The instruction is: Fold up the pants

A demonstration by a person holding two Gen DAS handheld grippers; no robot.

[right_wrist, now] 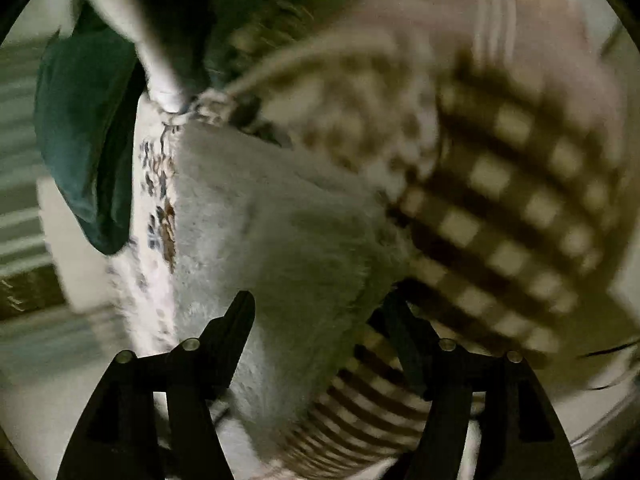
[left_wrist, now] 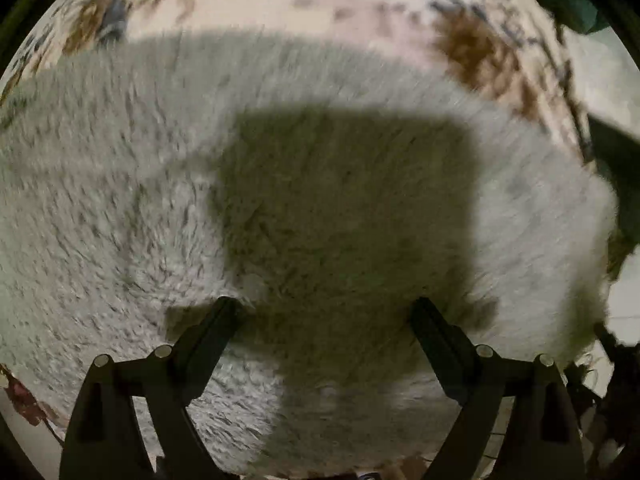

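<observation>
The pants (left_wrist: 160,160) are pale, fluffy fleece and fill most of the left wrist view, lying flat on a flowered sheet (left_wrist: 280,0). My left gripper (left_wrist: 324,304) points down at them with its jaws wide open and nothing between the fingers; its square shadow falls on the fleece. In the right wrist view the same fleece pants (right_wrist: 260,208) run from the middle down toward the camera. My right gripper (right_wrist: 320,300) hangs over them, open, pads off the cloth. The picture is blurred.
A brown-and-cream checked fabric (right_wrist: 500,200) lies along the right of the pants. A teal cloth (right_wrist: 80,140) sits at the left beyond the flowered sheet (right_wrist: 160,208), also seen as teal cloth (left_wrist: 580,8) at the top right. Pale floor shows past the sheet's edge.
</observation>
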